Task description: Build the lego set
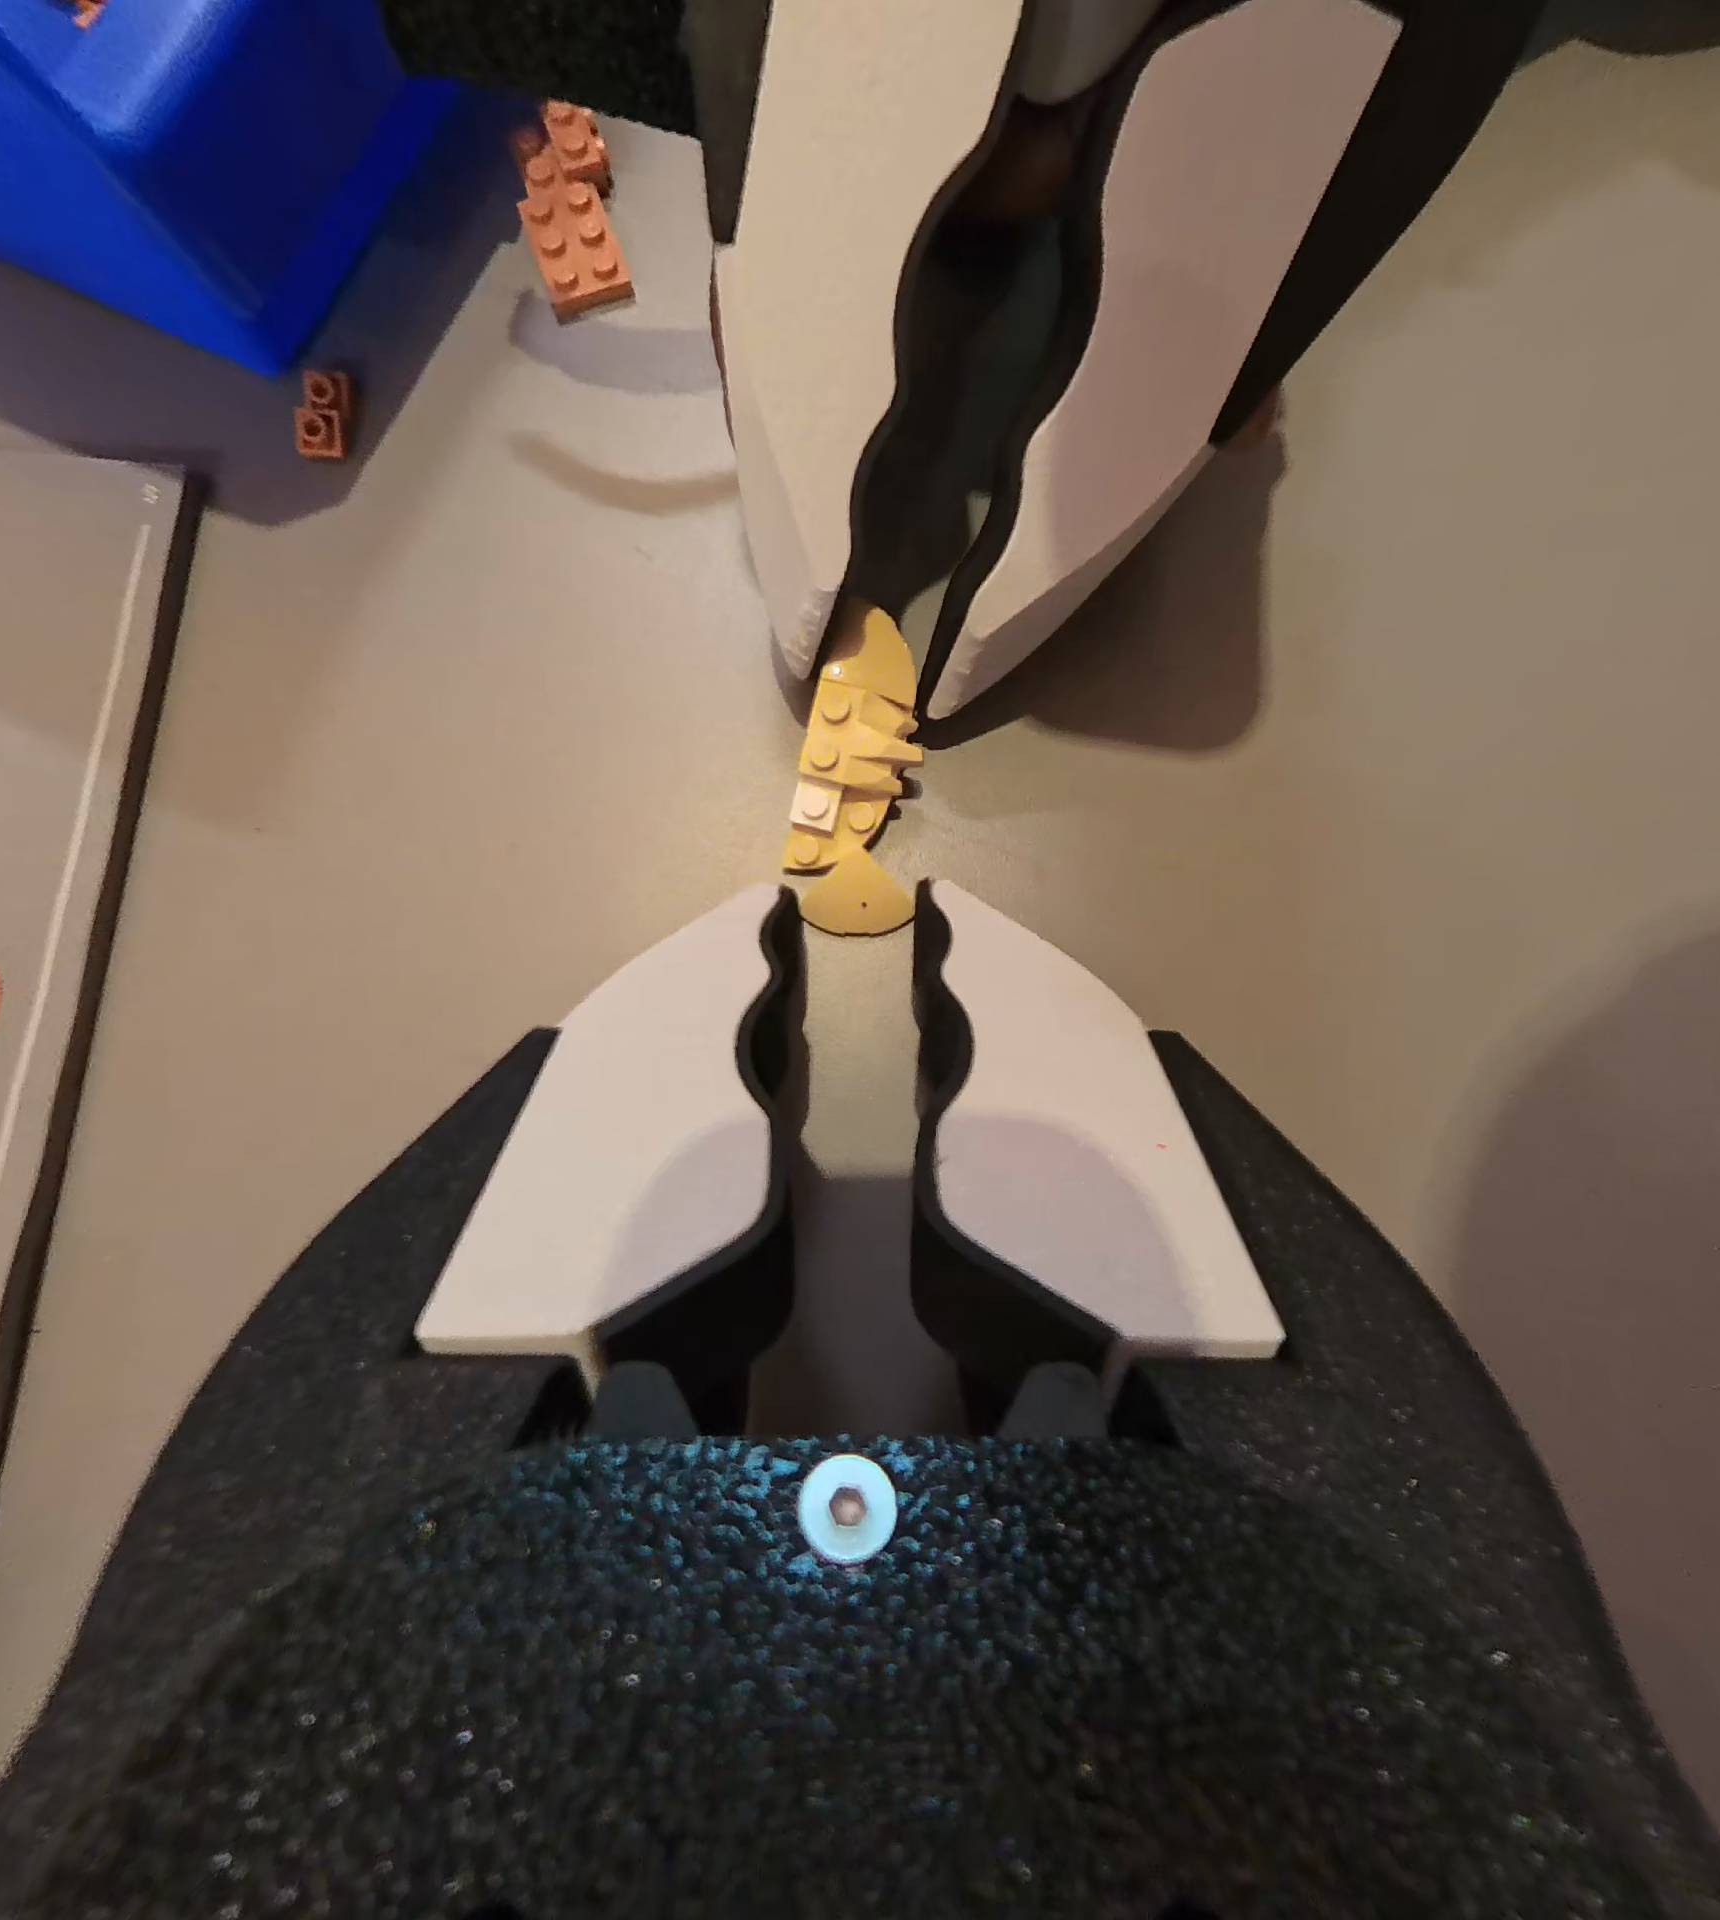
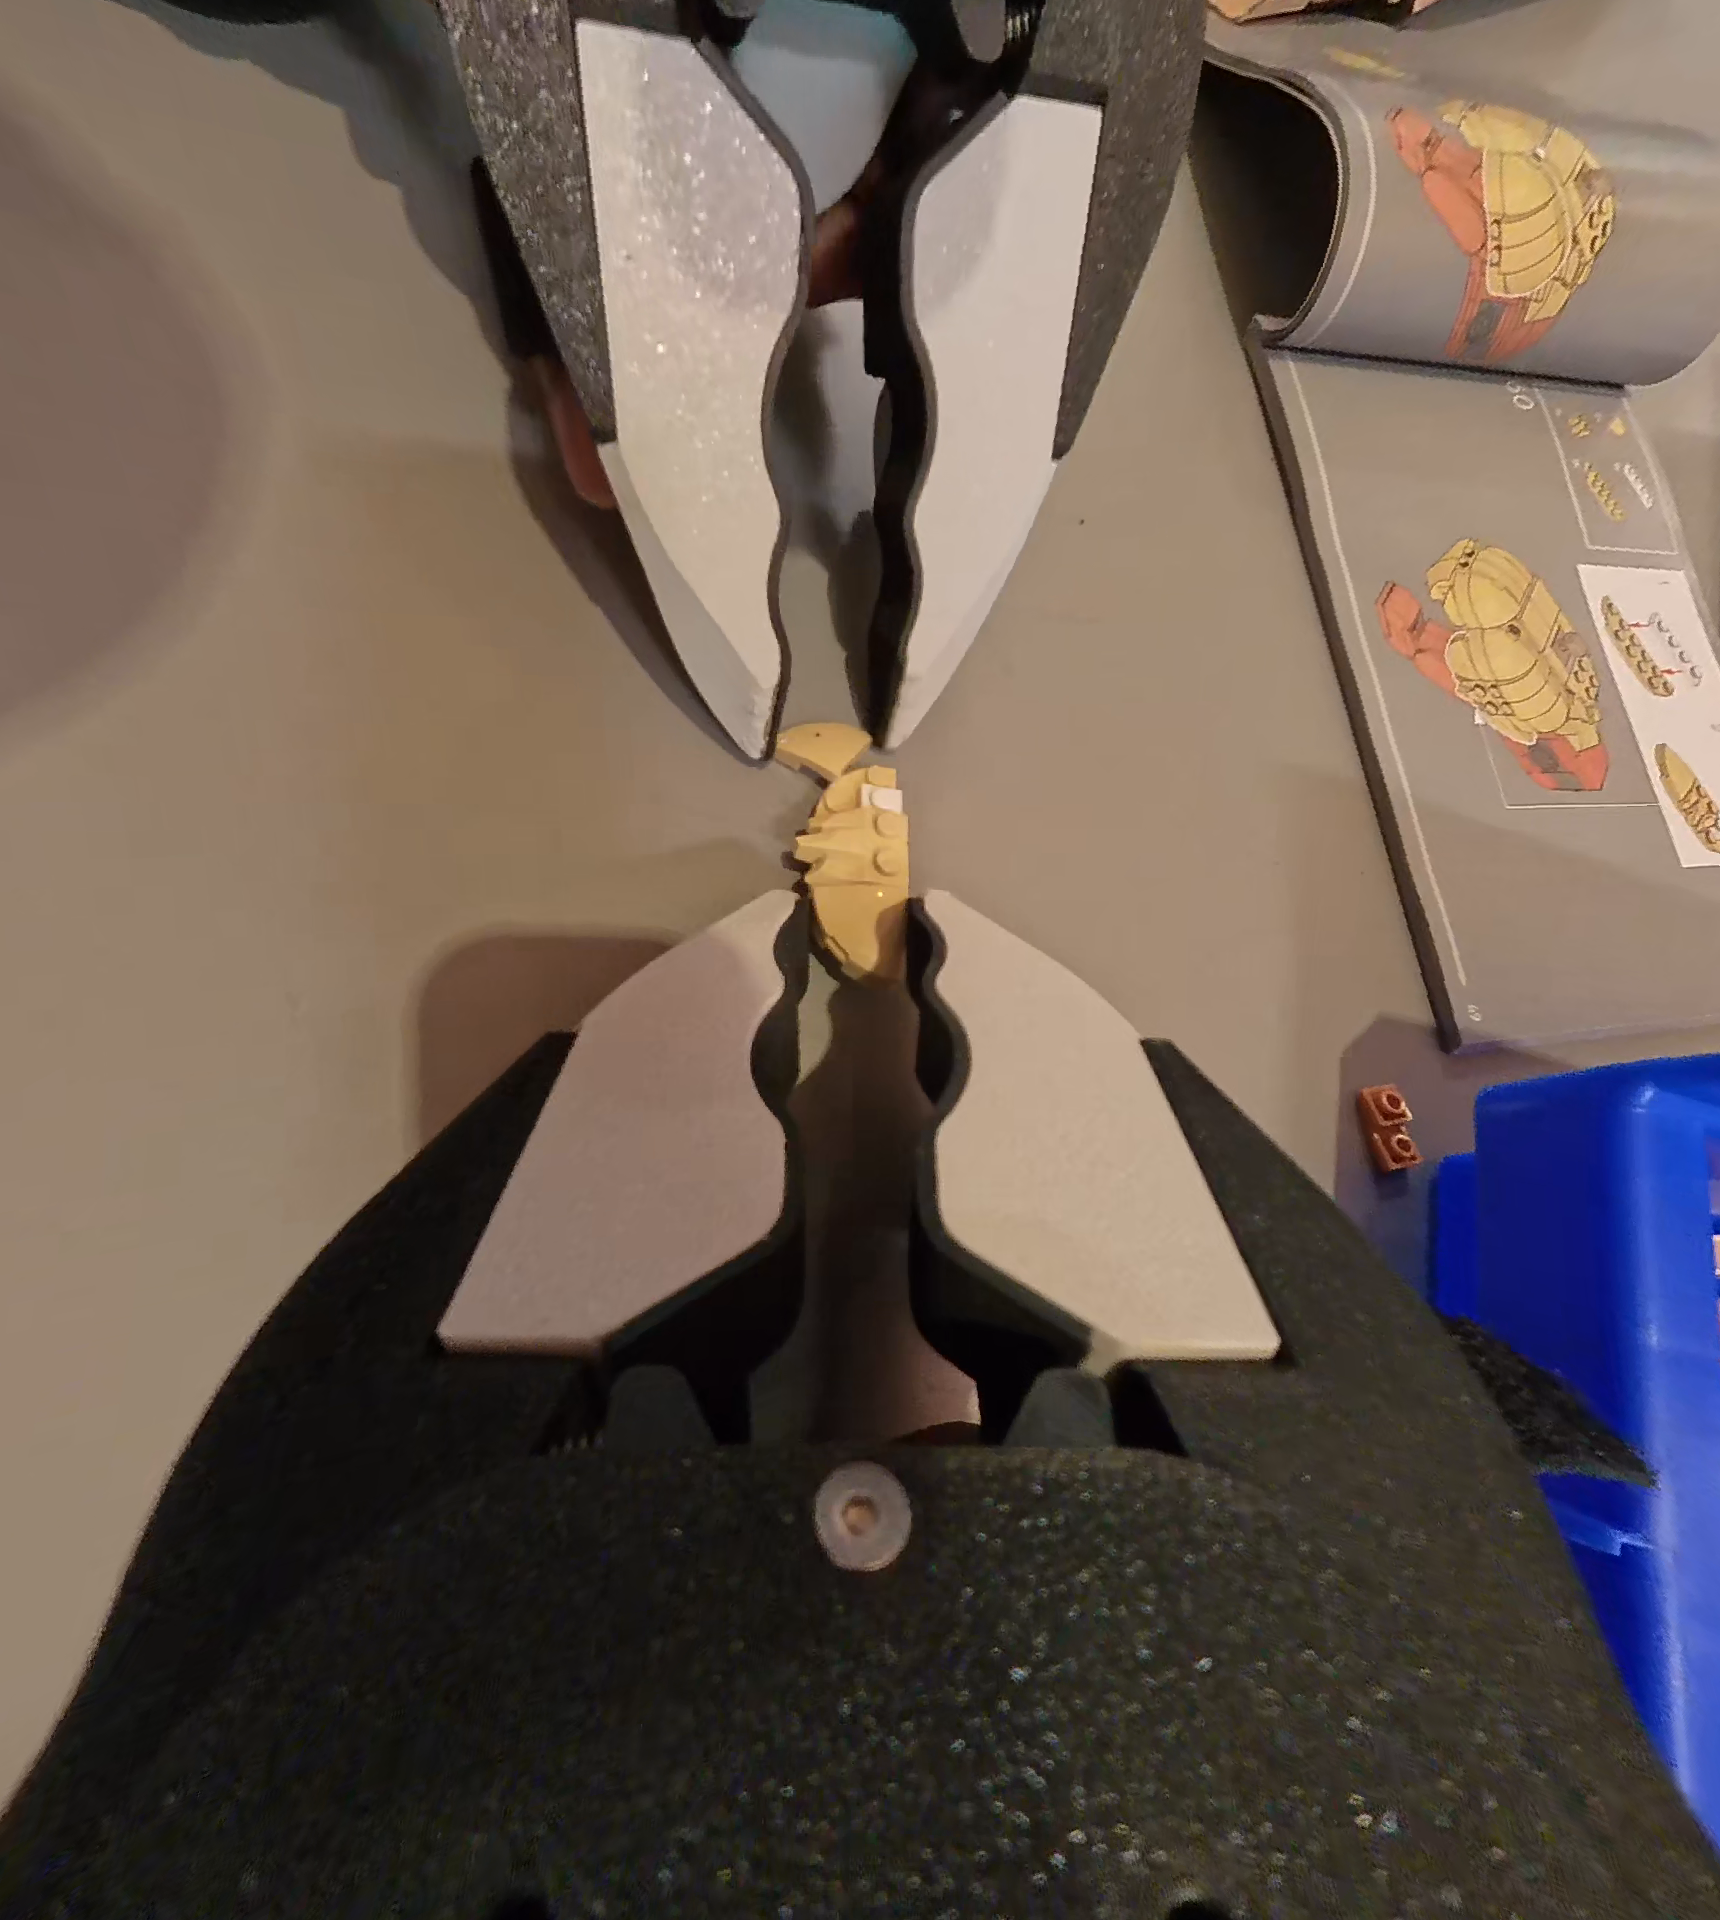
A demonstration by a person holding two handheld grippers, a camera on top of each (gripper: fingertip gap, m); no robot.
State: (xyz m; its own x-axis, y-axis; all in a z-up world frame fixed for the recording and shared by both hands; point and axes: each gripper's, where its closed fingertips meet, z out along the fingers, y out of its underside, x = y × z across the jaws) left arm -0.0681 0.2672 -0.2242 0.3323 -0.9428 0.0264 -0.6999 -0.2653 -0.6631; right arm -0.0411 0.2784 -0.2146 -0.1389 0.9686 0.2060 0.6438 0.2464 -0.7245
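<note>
Worktop (image 1: 1458,831): plain grey-beige, matte, fills both views.
Light: from above, warm; soft broad shadows lie across the worktop.
Far edge: dark strip at the top of the left wrist view, blurred.

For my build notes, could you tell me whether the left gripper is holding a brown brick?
No: the left gripper holds a small tan quarter-round piece, and the brown bricks lie on the table by the blue bin.
</note>
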